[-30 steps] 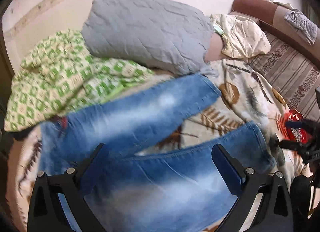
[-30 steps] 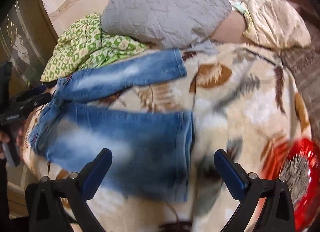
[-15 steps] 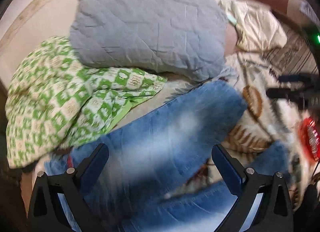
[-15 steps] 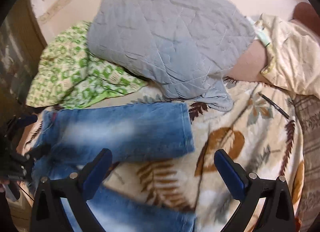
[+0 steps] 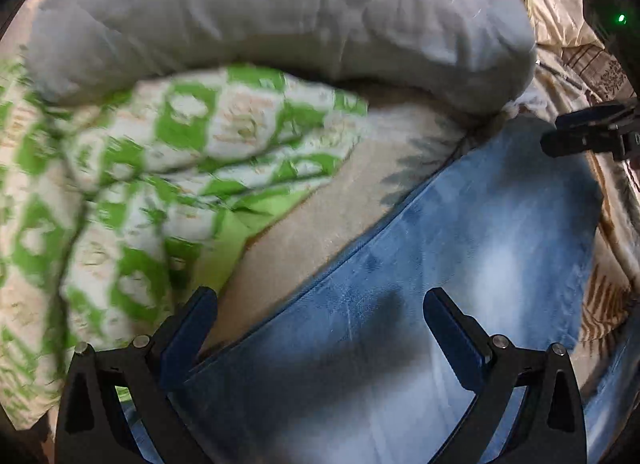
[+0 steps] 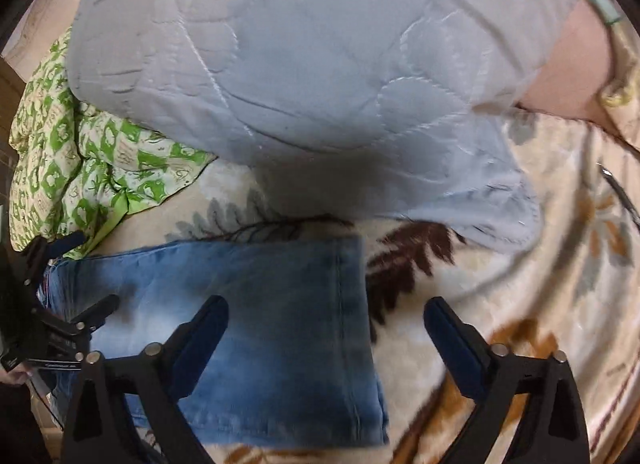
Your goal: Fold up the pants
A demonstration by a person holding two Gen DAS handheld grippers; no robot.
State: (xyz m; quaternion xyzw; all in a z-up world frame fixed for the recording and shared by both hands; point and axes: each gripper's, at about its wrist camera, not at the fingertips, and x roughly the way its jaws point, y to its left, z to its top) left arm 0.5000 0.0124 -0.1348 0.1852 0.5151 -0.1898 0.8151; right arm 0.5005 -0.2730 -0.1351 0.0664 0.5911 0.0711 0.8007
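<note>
Hovering over the jeans (image 6: 280, 324), I am keeping my right gripper (image 6: 326, 338) above the leg's hem; its jaws are closing, pads not touching denim. My left gripper (image 5: 320, 328) is hanging released above the upper leg. Jeans are lying flat on the blanket (image 6: 540, 264), below the pillow (image 6: 300, 64).

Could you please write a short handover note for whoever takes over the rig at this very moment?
Left gripper: open, empty, over the upper jeans leg near its far edge.
Right gripper: closing, nothing pinched; the same leg's hem lies between its fingers.
Jeans lie spread on the leaf-print blanket, below the grey pillow and beside the green patterned cloth.
Done: no fold visible.
Left: grasp the leg, then make all folds.
</note>
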